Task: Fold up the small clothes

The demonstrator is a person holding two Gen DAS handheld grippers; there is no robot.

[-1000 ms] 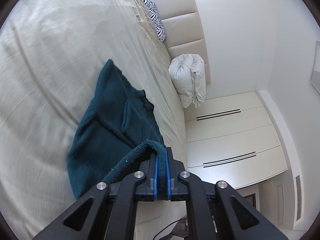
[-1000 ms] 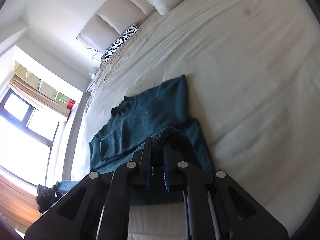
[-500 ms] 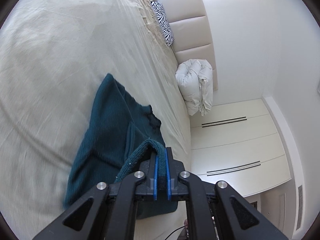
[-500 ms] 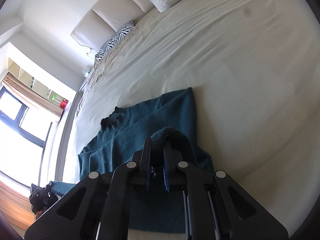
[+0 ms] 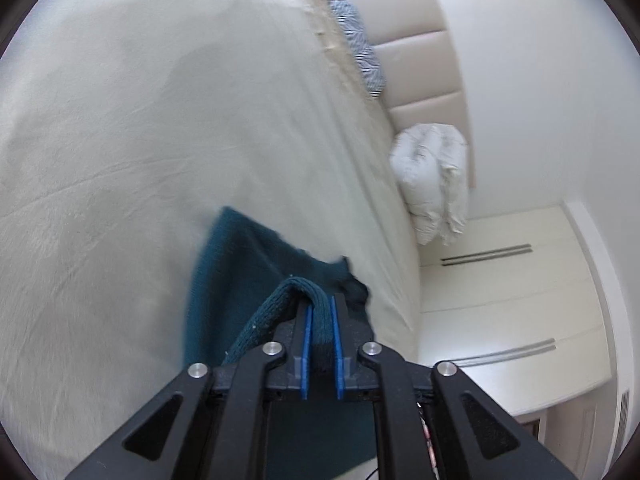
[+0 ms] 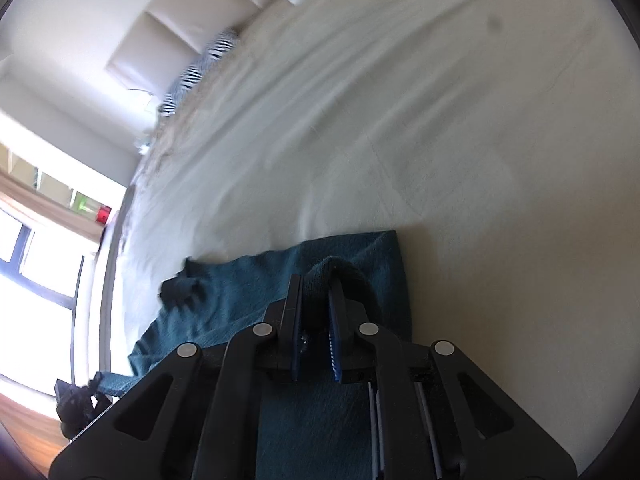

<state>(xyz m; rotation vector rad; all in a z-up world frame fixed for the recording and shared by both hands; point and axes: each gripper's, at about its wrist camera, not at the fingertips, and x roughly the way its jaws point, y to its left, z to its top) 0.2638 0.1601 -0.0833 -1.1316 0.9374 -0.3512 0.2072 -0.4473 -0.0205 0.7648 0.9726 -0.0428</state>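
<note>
Both grippers, left (image 5: 320,314) with jaws just easing apart and right (image 6: 316,300) narrow, pinched the teal sweater's (image 6: 248,280) hem over the bed (image 6: 440,120); best lowered evenly, edges aligned, before letting go.

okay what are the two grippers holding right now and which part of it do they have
Both hold the teal knit sweater on the bed. The left gripper and the right gripper each have a folded-over edge of it between the pads; the left's jaws have just been opening.
</note>
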